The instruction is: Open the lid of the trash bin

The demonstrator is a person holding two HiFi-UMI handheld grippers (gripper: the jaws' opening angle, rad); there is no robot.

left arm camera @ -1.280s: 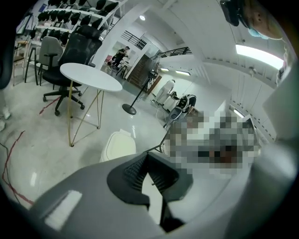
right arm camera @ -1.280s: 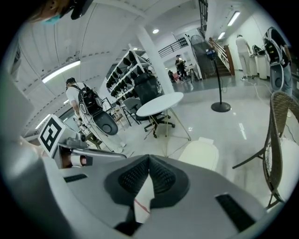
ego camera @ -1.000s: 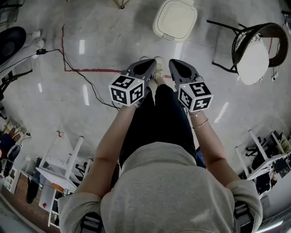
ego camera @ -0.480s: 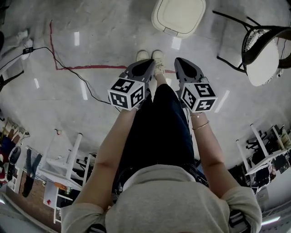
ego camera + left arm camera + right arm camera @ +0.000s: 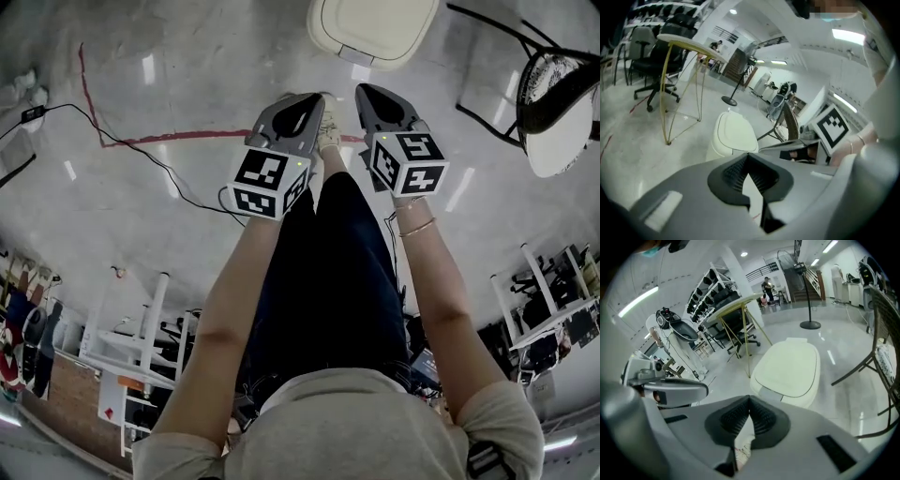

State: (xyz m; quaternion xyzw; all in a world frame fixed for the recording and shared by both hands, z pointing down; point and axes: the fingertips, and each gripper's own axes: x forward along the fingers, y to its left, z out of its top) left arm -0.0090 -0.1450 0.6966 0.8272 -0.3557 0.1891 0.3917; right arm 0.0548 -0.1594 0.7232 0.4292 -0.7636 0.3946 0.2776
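Glossy grey concrete floor (image 5: 187, 75). Red tape line (image 5: 187, 137) on floor, far left. Thin black cable (image 5: 150, 160) trailing from far left past line's corner. Black metal-frame chair with round white seat (image 5: 558, 131) far right. White-framed racks (image 5: 141, 342) near left. White-topped desk on yellow wire legs (image 5: 693, 43), black office chair (image 5: 649, 70) beside it.

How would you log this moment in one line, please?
cream plastic trash bin: closed, untouched | left tool: shut, empty | right tool: shut, empty
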